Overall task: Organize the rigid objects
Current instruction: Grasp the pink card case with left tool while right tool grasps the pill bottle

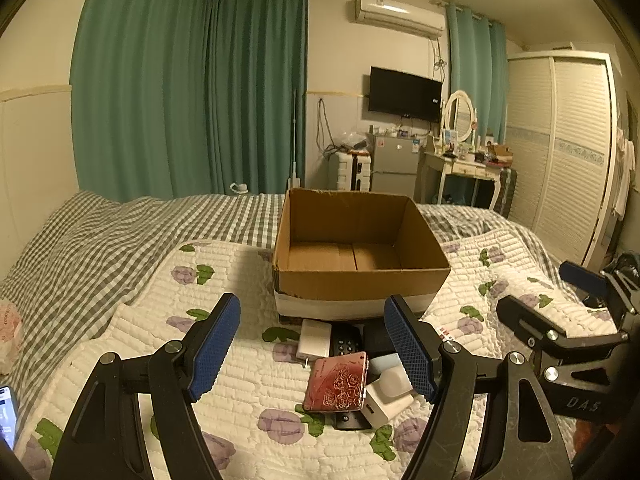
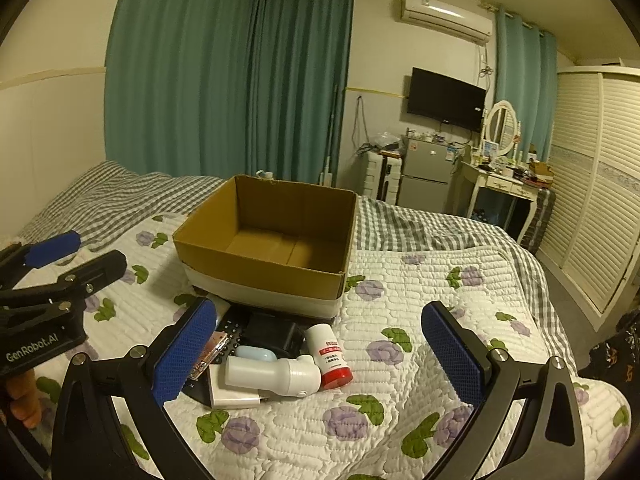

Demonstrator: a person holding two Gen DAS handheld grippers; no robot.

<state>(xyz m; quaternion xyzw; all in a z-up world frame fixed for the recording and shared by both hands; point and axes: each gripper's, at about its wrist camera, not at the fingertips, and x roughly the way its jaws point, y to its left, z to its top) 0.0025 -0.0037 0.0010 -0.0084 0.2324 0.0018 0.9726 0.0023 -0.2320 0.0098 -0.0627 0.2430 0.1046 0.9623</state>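
Two readable marks on the tools: "GenRobot.AI" on the left gripper (image 2: 60, 264) body as seen from the right wrist, "DAS" on the right gripper (image 1: 560, 292) body as seen from the left wrist. Red printing on the white bottle's (image 2: 330, 356) label, too small to read. Small rigid things heaped on the floral quilt (image 2: 420, 280), just in front of the cardboard box (image 1: 360, 276): red rose-embossed case (image 1: 336, 384), white charger (image 1: 316, 338), black remote (image 1: 346, 346), white handheld device (image 2: 272, 376), pale blue case (image 2: 256, 354). Box open-topped, brown, white band along its base. Both grippers spread wide, holding nothing, hovering above the heap.
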